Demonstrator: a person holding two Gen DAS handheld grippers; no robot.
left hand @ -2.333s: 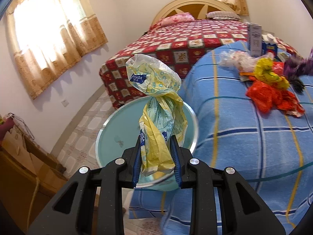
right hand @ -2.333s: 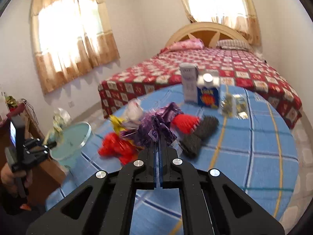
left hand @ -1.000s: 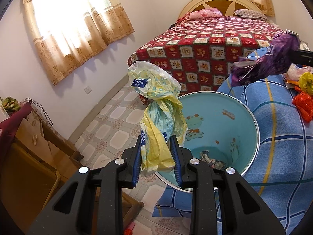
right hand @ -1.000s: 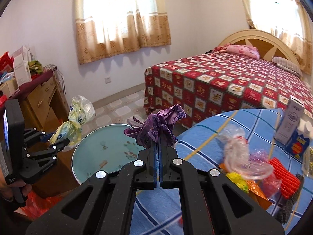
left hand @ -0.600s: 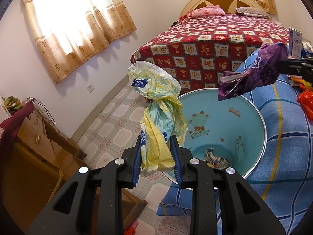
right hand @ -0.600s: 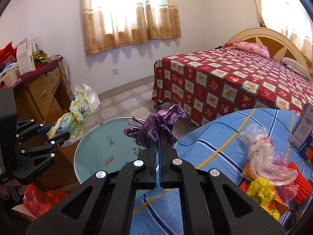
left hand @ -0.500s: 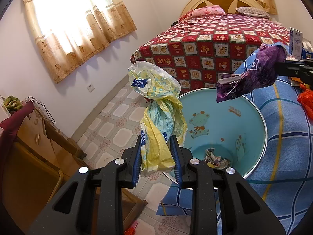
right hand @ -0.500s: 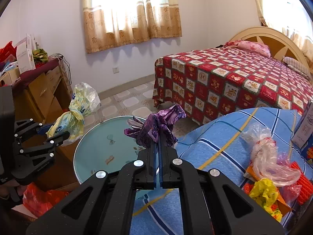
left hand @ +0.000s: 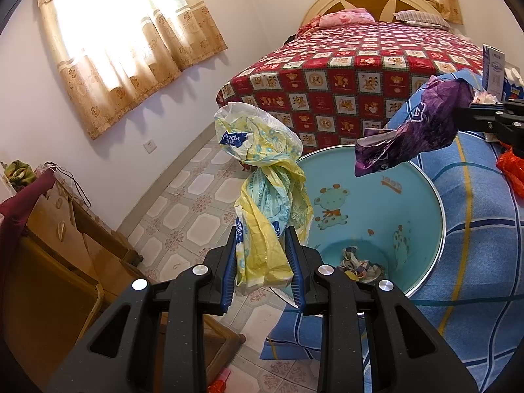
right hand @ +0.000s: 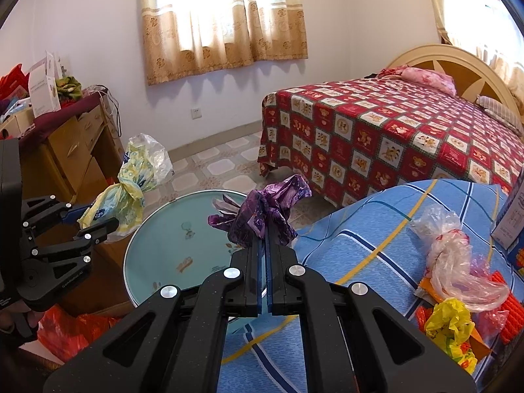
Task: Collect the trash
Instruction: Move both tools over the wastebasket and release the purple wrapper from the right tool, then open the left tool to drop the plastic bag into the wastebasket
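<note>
We see a bed [right hand: 393, 137] under a red patchwork cover with a pink pillow [right hand: 429, 78], tan curtains [right hand: 222, 23] over a bright window, a wooden dresser [right hand: 68, 150], and a tiled floor [left hand: 196, 203].

In the left wrist view the right hand-held gripper [left hand: 458, 116] is cut off by the right edge, so only its dark tips show, and the foot of the yellow bag [left hand: 267, 226] is hidden between the left hand-held gripper's [left hand: 263, 262] fingers. The small scraps [left hand: 357, 263] at the bottom of the blue bin [left hand: 422, 226] are too small to tell apart. In the right wrist view the carton [right hand: 512, 216] on the blue cover is cropped by the right edge, its print unreadable.
</note>
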